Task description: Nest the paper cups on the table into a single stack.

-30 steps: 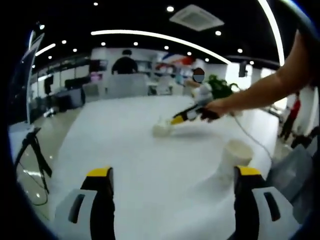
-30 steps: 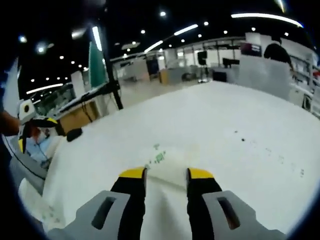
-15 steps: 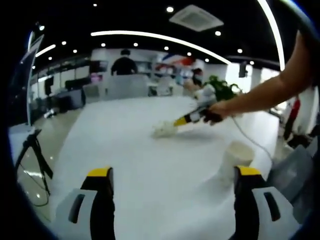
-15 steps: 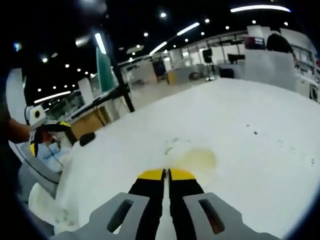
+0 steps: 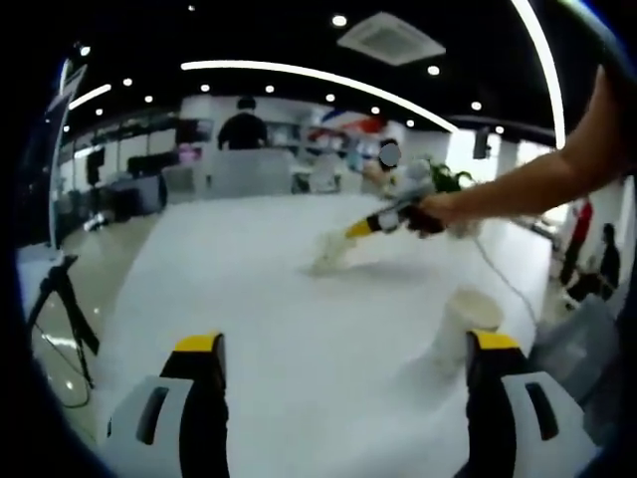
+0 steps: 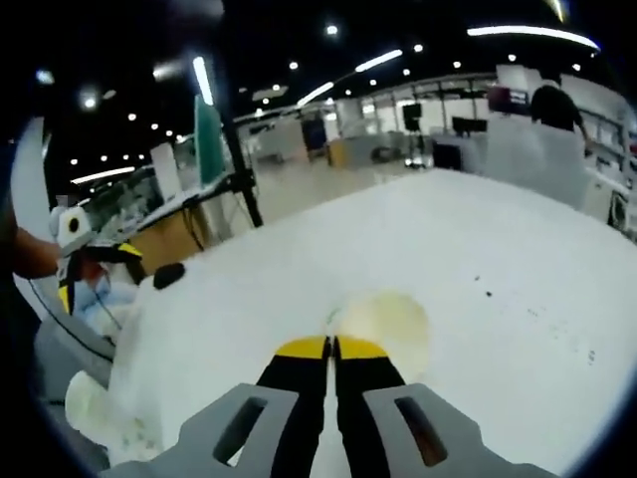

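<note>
In the left gripper view my right gripper (image 5: 350,232), held by an arm coming from the right, is shut on a white paper cup (image 5: 326,257) that hangs tilted just above the white table (image 5: 259,299). In the right gripper view its jaws (image 6: 331,349) pinch the rim of that cup (image 6: 390,319), whose pale inside faces the camera. A second paper cup (image 5: 464,321) stands upright beside the right jaw of my left gripper (image 5: 346,344), which is open and holds nothing. This cup (image 6: 88,403) also sits at the lower left, below the left gripper (image 6: 78,271).
A tripod (image 5: 60,299) stands on the floor left of the table. A person (image 5: 242,124) is at the far end, near a green plant (image 5: 443,177). A small dark object (image 6: 169,274) lies at the table's left edge. A cable (image 5: 498,274) trails past the upright cup.
My right gripper shut on the far cup's rim, then raised and tilted it off the table. My left gripper stayed open and in place.
</note>
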The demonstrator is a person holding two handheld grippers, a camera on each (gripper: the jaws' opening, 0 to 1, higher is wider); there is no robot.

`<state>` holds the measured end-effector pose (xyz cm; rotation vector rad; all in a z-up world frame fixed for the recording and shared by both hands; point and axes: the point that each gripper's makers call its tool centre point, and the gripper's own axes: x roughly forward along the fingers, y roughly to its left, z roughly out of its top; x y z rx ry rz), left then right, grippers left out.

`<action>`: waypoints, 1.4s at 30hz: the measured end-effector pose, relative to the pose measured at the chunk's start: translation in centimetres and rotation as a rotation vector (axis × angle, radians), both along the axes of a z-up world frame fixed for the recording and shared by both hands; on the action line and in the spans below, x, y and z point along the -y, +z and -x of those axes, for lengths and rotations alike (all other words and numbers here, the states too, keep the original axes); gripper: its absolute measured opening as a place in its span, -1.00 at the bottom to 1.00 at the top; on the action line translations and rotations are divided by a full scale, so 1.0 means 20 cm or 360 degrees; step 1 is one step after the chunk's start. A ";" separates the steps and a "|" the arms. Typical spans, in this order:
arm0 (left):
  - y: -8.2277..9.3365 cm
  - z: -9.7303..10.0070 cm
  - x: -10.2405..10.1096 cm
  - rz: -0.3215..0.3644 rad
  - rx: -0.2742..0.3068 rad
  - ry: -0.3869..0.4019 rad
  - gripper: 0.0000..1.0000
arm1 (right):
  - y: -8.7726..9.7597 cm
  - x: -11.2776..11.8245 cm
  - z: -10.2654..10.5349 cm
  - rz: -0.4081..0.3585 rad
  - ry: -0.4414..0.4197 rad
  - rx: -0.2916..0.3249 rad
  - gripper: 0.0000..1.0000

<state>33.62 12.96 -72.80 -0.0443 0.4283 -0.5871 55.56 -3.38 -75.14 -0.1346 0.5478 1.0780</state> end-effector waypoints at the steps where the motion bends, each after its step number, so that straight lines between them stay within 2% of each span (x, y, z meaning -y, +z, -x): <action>1: -0.02 0.00 -0.03 -0.0054 -0.0038 0.0040 1.00 | 0.02 0.02 -0.01 0.0030 0.0006 0.0008 -1.00; 5: 0.00 0.00 0.01 -0.0023 0.0003 -0.0005 1.00 | 0.14 0.06 -0.03 0.0094 0.0001 -0.0007 -1.00; 12: 0.03 0.02 0.04 -0.0036 0.0028 -0.0053 1.00 | 0.36 0.08 -0.04 0.0249 0.0057 0.0093 -1.00; 19: 0.05 0.04 0.04 -0.0062 0.0037 -0.0063 1.00 | 0.55 0.10 -0.03 0.0517 0.0152 0.0184 -1.00; 21: 0.05 0.05 0.04 -0.0066 0.0022 -0.0062 1.00 | 0.62 0.11 -0.02 0.0650 0.0179 0.0181 -1.00; 25: 0.04 0.08 0.04 -0.0164 0.0047 -0.0087 1.00 | 0.71 0.15 -0.01 0.0887 0.0197 0.0212 -1.00; 27: 0.03 0.09 0.05 -0.0160 0.0023 -0.0098 1.00 | 0.74 0.13 0.00 0.0931 0.0201 0.0205 -1.00; 31: 0.02 0.11 0.07 -0.0188 0.0019 -0.0134 1.00 | 0.76 0.14 0.04 0.1106 0.0276 0.0206 -1.00; 35: 0.03 0.10 0.08 -0.0186 0.0038 -0.0155 1.00 | 0.77 0.14 0.08 0.1182 0.0293 0.0170 -1.00; 38: 0.02 0.09 0.07 -0.0177 0.0025 -0.0170 1.00 | 0.79 0.14 0.09 0.1216 0.0286 0.0167 -1.00; 42: 0.04 0.09 0.06 -0.0191 0.0051 -0.0205 1.00 | 0.81 0.15 0.13 0.1263 0.0265 0.0168 -1.00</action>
